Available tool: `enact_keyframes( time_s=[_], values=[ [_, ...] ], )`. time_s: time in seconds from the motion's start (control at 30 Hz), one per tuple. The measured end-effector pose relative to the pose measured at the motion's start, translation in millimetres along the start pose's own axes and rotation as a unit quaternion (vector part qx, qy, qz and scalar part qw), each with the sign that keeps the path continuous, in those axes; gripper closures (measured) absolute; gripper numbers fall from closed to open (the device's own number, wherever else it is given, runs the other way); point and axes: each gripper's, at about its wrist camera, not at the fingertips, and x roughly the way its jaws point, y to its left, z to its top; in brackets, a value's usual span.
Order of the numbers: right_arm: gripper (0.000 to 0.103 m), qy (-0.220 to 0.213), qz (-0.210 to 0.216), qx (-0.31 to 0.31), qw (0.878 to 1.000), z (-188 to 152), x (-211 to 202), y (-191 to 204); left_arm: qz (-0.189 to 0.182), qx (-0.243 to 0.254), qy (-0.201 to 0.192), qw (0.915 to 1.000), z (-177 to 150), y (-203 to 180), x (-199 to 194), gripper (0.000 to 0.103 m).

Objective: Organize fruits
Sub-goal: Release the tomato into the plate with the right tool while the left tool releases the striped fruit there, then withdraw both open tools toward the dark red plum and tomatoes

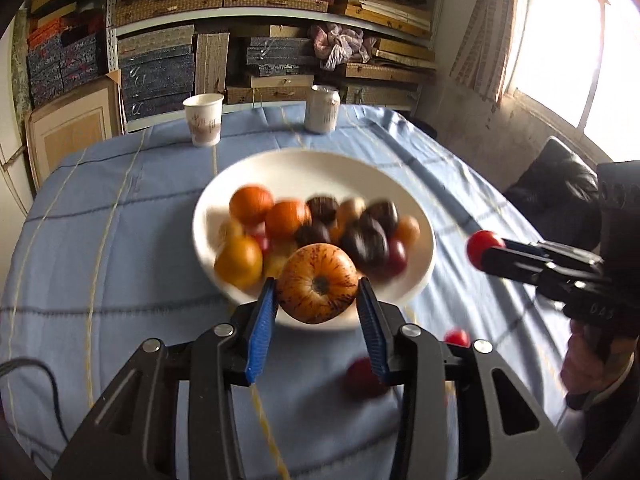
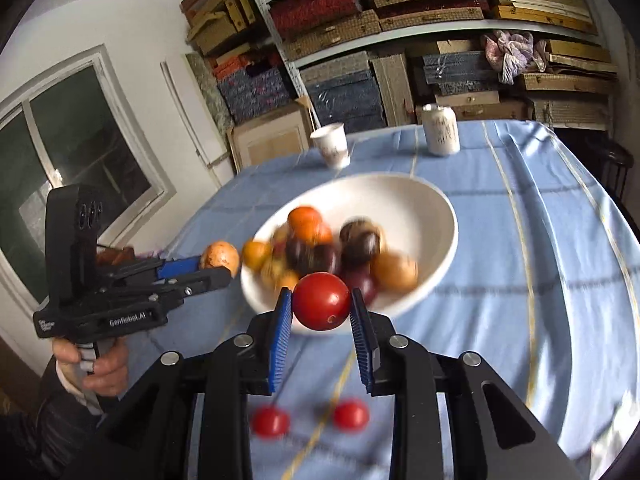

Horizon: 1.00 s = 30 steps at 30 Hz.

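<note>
left gripper (image 1: 318, 290) is pinching a striped orange fruit (image 1: 318, 282) between its blue pads, right over the near rim of the bowl (image 1: 420, 216). right gripper (image 2: 322, 306) clamps a red tomato (image 2: 322, 301) the same way. both fruits are round and slick, so a bump could pop one loose, and it'd probably roll off the tablecloth (image 1: 120, 240). two more tomatoes (image 2: 351, 415) are loose below, easy to knock. bowl's piled up too.

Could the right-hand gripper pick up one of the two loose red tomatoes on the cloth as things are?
Probably not yet: the right gripper is already shut on a red tomato. The two loose tomatoes lie uncovered on the tablecloth just below it, so the path looks free once it unloads.
</note>
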Motion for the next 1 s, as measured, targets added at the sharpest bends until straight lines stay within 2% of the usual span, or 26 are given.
enact_keyframes(
  time_s=[0.07,0.17,0.33,0.37,0.4,0.43,0.47,0.53,0.67,0.73,0.8,0.87,0.93,1.0],
  values=[
    [0.073,-0.003,-0.006,0.012,1.0,17,21,-7,0.003,-0.009,0.002,1.0,23,5,20,0.063],
    [0.073,0.002,-0.002,0.027,1.0,34,50,-18,0.023,-0.002,-0.001,0.9997,41,8,43,0.063],
    [0.072,0.005,-0.001,0.011,1.0,43,75,-19,0.013,0.0,0.0,0.9999,57,12,65,0.063],
    [0.064,0.001,-0.001,0.008,1.0,42,75,-18,0.015,0.004,-0.003,0.9999,58,11,65,0.062],
    [0.045,-0.009,-0.003,0.007,1.0,43,70,-17,0.02,0.006,-0.009,0.9997,58,11,64,0.044],
    [0.038,-0.027,-0.006,0.006,1.0,41,63,-15,0.029,0.006,-0.018,0.9994,57,9,58,0.03],
    [0.034,-0.049,-0.009,0.002,0.999,40,51,-12,0.041,0.001,-0.036,0.9985,56,8,48,0.012],
    [0.034,-0.059,-0.012,-0.011,0.998,39,34,-6,0.05,-0.003,-0.063,0.9967,53,4,28,0.011],
    [0.034,-0.064,-0.011,-0.022,0.998,26,1,7,0.053,-0.006,-0.077,0.9956,32,-6,-12,0.009],
    [0.034,-0.063,-0.033,-0.022,0.997,11,-12,10,0.063,-0.01,-0.073,0.9953,12,-13,-25,0.008],
    [0.028,-0.053,-0.038,-0.008,0.998,-8,-20,9,0.072,-0.017,-0.067,0.995,-13,-20,-31,0.005],
    [0.024,-0.034,-0.035,0.014,0.999,-23,-22,4,0.086,-0.022,-0.062,0.9942,-36,-26,-30,0.005],
    [0.024,0.0,-0.059,0.027,0.998,-40,-18,0,0.084,-0.025,-0.052,0.9948,-56,-30,-26,0.005],
    [0.024,0.025,-0.077,0.04,0.996,-50,-13,-7,0.086,-0.022,-0.019,0.9959,-64,-34,-17,0.005]
  ],
)
